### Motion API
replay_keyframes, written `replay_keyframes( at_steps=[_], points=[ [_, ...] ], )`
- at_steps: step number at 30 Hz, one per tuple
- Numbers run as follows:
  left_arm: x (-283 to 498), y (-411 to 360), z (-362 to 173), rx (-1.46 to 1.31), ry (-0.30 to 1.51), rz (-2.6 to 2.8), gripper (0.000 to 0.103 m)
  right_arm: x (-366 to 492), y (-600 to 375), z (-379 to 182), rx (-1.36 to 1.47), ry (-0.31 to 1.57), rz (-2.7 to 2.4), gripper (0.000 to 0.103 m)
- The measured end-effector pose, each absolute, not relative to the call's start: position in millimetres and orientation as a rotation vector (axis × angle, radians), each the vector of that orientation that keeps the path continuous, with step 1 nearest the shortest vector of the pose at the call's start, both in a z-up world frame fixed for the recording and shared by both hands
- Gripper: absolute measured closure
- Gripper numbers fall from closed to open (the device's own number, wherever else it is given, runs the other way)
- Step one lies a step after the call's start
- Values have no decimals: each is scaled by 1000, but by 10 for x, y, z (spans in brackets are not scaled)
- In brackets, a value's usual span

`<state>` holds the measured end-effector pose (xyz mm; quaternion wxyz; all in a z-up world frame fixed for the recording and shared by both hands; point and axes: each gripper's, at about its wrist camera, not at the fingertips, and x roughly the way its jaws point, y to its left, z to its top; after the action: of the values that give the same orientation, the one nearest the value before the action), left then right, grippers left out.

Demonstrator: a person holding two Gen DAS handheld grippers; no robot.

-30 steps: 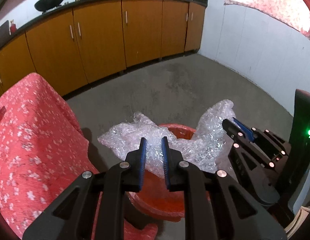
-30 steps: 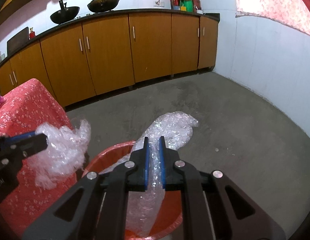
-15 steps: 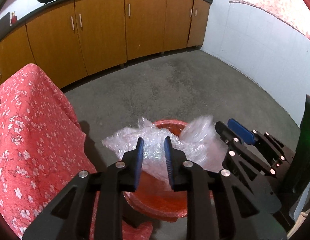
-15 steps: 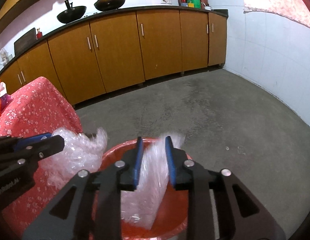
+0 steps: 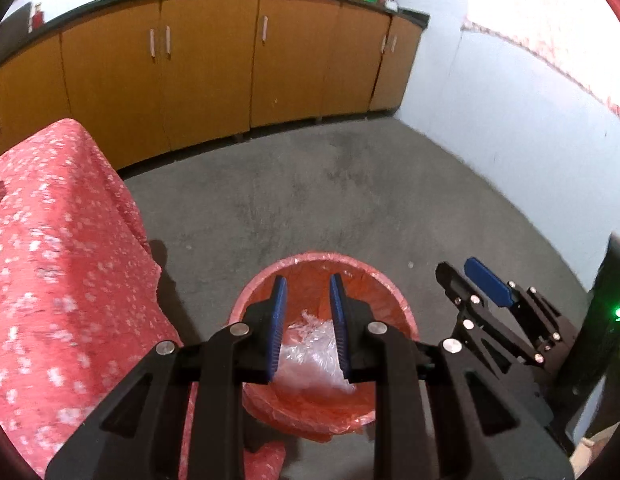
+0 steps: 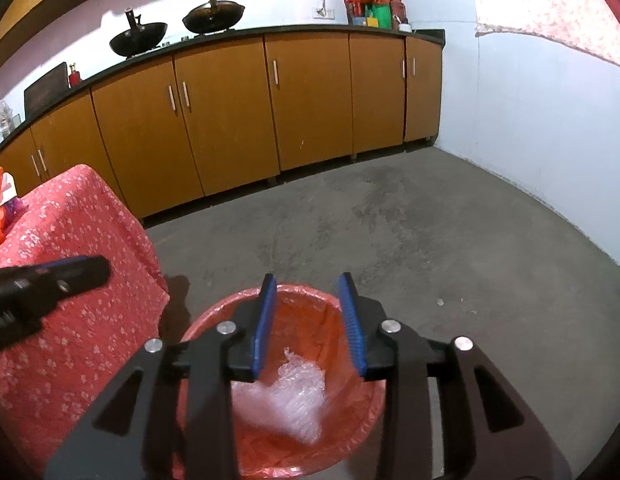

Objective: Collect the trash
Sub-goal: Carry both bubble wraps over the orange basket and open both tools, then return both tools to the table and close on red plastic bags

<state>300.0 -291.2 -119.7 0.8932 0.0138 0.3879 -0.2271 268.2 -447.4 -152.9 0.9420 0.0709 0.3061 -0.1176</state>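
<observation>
Red bin [image 6: 352, 408] with orange-red liner low in frame, clear whitish bubble wrap [image 6: 287, 394] inside, red cloth [image 6: 73, 280] with small white flowers at left, orange-brown cabinets [image 6: 229, 120] across top, grey floor [image 6: 430, 240], black grippers with blue pads [image 6: 352, 320].

Both tools are matte black plastic with angular, cut-out linkage arms joined by round silver pivot screws. The left gripper [image 5: 307, 292] carries ribbed blue pads [image 5: 278, 320] on the inner faces of its fingers. The right gripper [image 6: 307, 292] matches, with blue pads [image 6: 352, 320]; small silver screws and a green light show on its body.
</observation>
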Motion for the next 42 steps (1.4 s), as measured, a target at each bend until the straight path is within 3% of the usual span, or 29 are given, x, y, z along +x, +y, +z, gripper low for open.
replay_keyframes(
  at_steps=[10, 17, 21, 28, 36, 39, 42],
  points=[
    [2644, -1958, -568, -30, 663, -349, 66, 2602, -3950, -890, 127, 543, -136, 64],
    [2257, -944, -188, 0, 525, -176, 55, 2562, -3092, -353, 114, 488, 57, 62],
    [2063, -371, -92, 17, 471, -51, 50, 2558, -2450, -177, 122, 492, 221, 56],
    [1943, 431, -213, -22, 468, 128, 48, 2578, -1452, -189, 93, 544, 397, 47],
    [1981, 789, -317, -89, 461, 155, 48, 2750, -842, -417, 48, 641, 436, 43],
    [1975, 864, -370, -94, 469, 141, 48, 2819, -786, -509, 33, 665, 423, 44],
    [2028, 832, -413, -83, 474, 122, 48, 2835, -752, -600, 20, 687, 423, 69]
  ],
)
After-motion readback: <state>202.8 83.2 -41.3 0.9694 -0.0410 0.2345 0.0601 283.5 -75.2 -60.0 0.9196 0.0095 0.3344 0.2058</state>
